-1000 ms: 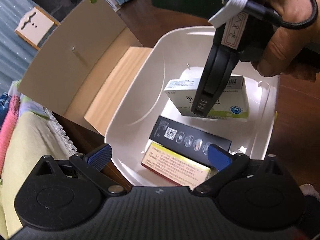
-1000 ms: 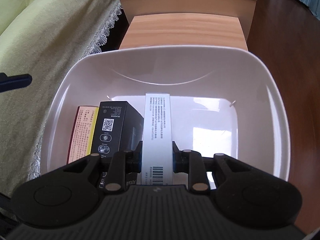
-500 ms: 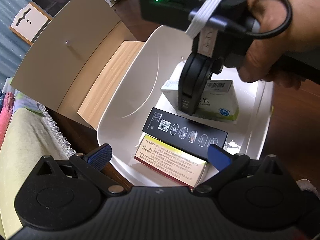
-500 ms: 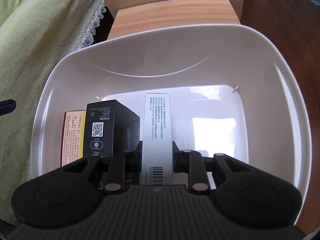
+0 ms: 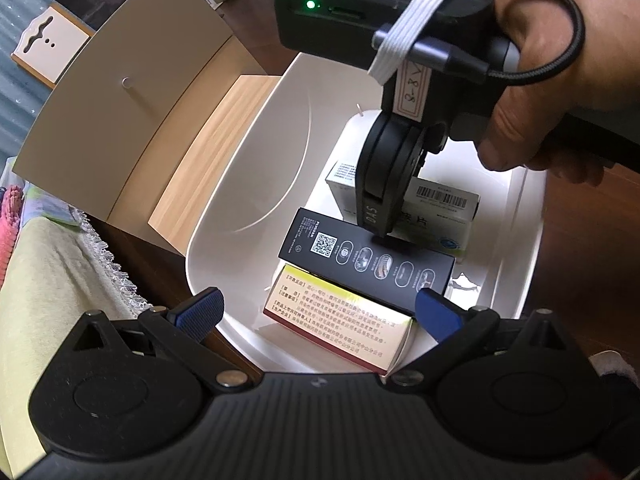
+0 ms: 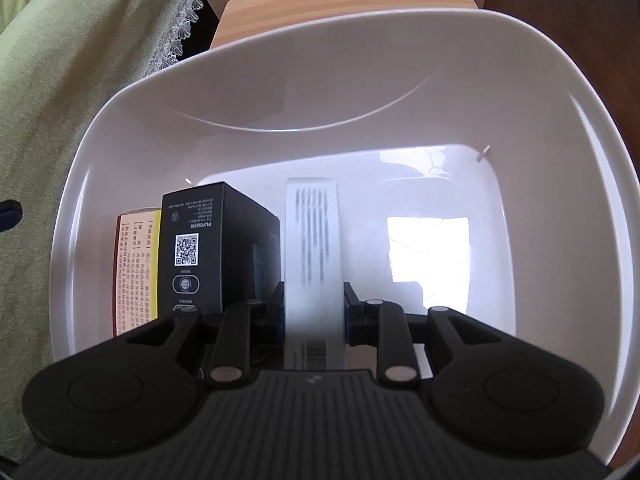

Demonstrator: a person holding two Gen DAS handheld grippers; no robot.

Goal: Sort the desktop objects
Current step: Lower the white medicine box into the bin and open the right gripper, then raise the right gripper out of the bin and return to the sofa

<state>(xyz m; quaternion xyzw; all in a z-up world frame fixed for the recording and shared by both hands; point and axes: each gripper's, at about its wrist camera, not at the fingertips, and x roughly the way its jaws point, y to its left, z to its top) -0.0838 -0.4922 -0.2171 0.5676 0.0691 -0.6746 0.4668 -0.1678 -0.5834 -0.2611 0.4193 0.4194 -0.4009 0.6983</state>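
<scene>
Two boxes already sit in the white tub [image 6: 120,128], right claw [image 6: 314,316] clamps the white box [image 6: 312,248] probably touching bottom, left claw [image 5: 320,312] open and empty.

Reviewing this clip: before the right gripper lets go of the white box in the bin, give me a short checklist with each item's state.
1. White box between the jaws of the right gripper: ok, gripped on both sides.
2. Box is inside the white bin: ok, well below the rim.
3. Box is resting on the bin floor: cannot tell, its underside is hidden.
4. Landing spot is free: ok, bare floor lies to the right of the box; the black box sits close on the other side.
5. Left gripper is out of the way: ok, open and empty at the near rim.
6. Yellow and red box is undisturbed: ok, lying flat beside the black box.
</scene>
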